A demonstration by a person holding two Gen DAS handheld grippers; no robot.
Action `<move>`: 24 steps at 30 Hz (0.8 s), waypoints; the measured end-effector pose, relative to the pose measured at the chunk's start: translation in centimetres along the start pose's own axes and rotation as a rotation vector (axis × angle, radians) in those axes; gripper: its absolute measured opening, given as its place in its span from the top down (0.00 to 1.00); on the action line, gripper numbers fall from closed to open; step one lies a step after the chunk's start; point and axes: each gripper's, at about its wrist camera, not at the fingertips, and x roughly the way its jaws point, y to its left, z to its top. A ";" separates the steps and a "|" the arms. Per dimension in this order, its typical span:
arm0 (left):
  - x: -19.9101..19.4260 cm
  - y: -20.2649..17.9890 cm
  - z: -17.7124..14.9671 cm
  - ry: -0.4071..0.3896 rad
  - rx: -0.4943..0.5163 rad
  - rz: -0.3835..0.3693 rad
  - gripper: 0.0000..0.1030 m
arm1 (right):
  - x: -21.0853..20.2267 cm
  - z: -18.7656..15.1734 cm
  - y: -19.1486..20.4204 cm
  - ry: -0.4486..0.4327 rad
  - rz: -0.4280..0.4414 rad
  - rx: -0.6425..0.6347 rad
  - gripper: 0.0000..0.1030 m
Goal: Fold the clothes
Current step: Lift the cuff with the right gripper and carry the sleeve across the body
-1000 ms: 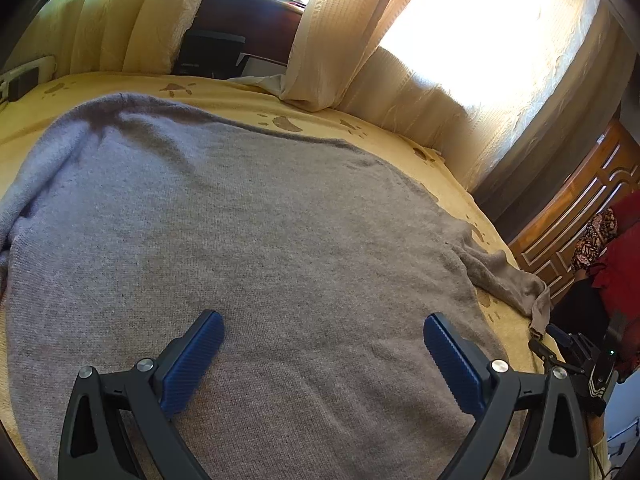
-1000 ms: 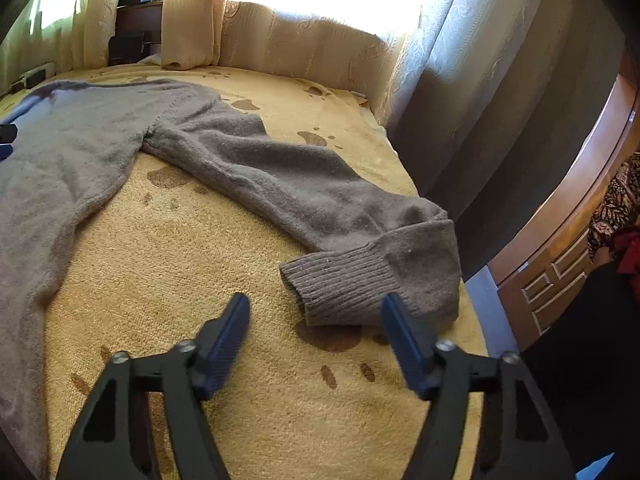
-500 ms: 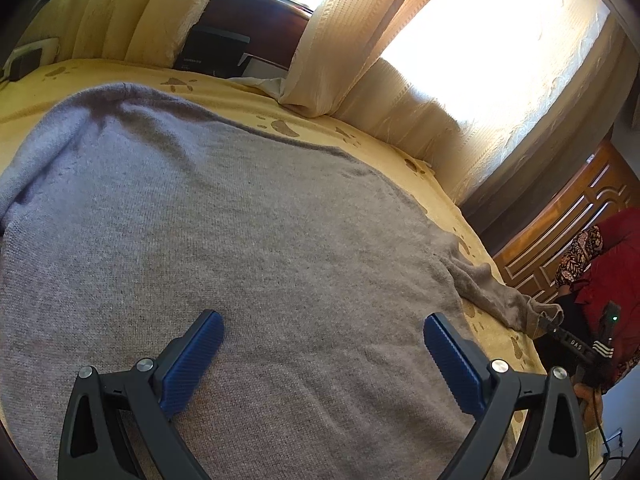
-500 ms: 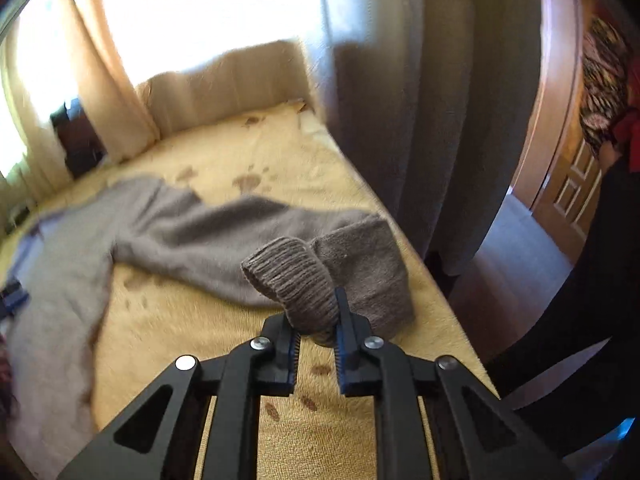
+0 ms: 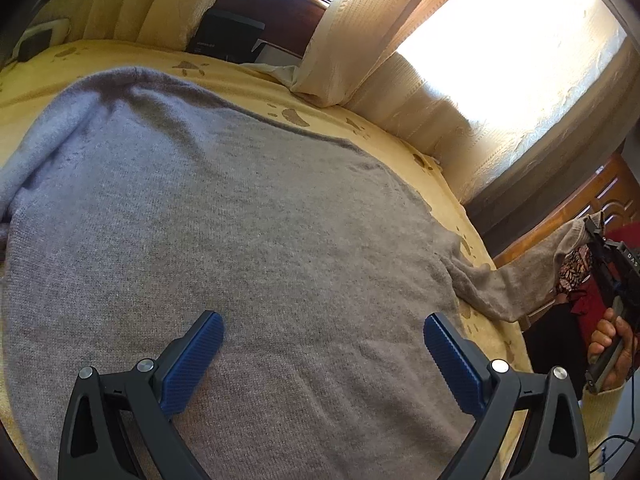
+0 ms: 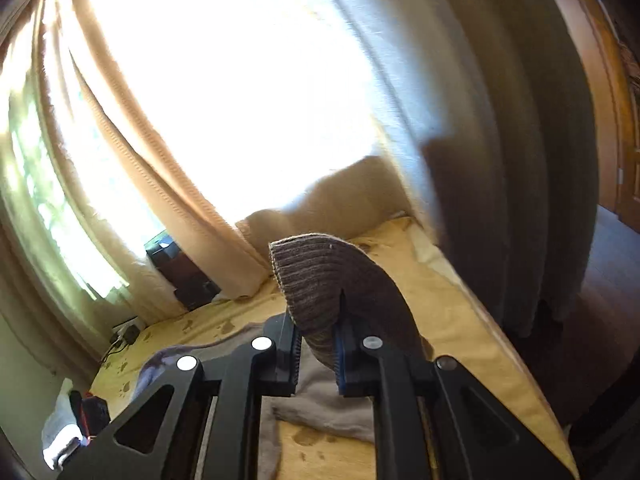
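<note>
A grey knitted sweater (image 5: 248, 240) was spread flat across a bed covered by a yellow bedspread (image 5: 404, 148) with brown paw-shaped marks. The left gripper (image 5: 322, 346) was held above the lower part of the sweater's body, its blue-padded fingers (image 5: 192, 356) set wide apart with nothing between them and no cloth touched.

At the right side of the bed, one sleeve (image 5: 516, 280) was lifted off the bedspread and drawn out towards the right gripper (image 6: 316, 346). The ribbed cuff (image 6: 316, 276) was clamped between that gripper's two fingers, which were closed narrowly on the knit; the cuff end stood up above the fingers and curled over. From the left wrist view, the handle of the right gripper was seen grasped by a hand (image 5: 612, 344) with a pale yellow sleeve at the wrist.

Cream curtains (image 5: 348, 40) hung behind the bed before a bright window. A dark object (image 5: 228, 36), possibly a box or device, was seen at the far edge of the bed, though its nature could not be made out.
</note>
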 end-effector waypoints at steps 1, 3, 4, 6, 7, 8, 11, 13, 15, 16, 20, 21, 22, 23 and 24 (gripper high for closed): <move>-0.4 0.4 0.0 0.000 -0.022 -0.016 0.01 | 1.3 -0.5 1.4 0.020 0.025 -0.015 0.86; -1.2 1.4 0.1 -0.013 -0.047 -0.018 0.01 | 3.9 -1.4 4.2 0.061 0.074 -0.044 0.86; -1.6 1.9 0.2 -0.024 -0.051 -0.002 0.01 | 5.1 -1.8 5.7 0.082 0.099 -0.059 0.86; -2.4 3.0 0.2 -0.045 -0.063 0.024 0.01 | 7.7 -2.8 8.5 0.122 0.149 -0.088 0.86; -2.8 3.8 0.3 -0.054 -0.077 0.021 0.01 | 9.0 -3.2 9.9 0.143 0.174 -0.103 0.86; -3.1 4.4 0.3 -0.063 -0.090 0.014 0.01 | 10.3 -3.7 11.3 0.163 0.198 -0.118 0.86; -4.1 5.7 0.5 -0.092 -0.111 -0.003 0.01 | 14.2 -5.0 15.6 0.224 0.273 -0.162 0.86; -4.8 6.2 0.7 -0.119 -0.122 0.003 0.01 | 16.6 -6.0 18.4 0.265 0.317 -0.193 0.86; -5.6 6.8 0.8 -0.153 -0.136 0.009 0.01 | 18.1 -7.6 21.2 0.301 0.344 -0.241 0.86; -6.2 7.1 0.8 -0.175 -0.145 0.013 0.01 | 18.8 -8.4 22.5 0.321 0.360 -0.261 0.86; -8.6 8.3 1.0 -0.271 -0.172 0.045 0.01 | 21.3 -11.5 26.7 0.401 0.406 -0.333 0.86; -9.1 8.6 1.0 -0.294 -0.177 0.054 0.01 | 21.9 -12.3 27.5 0.422 0.412 -0.348 0.86; -9.6 8.9 1.0 -0.313 -0.185 0.059 0.01 | 22.6 -13.0 28.0 0.444 0.417 -0.360 0.86; -9.8 9.2 1.0 -0.325 -0.199 0.059 0.01 | 23.3 -13.8 28.6 0.467 0.421 -0.372 0.86; -10.1 9.6 1.0 -0.335 -0.213 0.059 0.01 | 23.9 -14.4 29.1 0.487 0.425 -0.383 0.86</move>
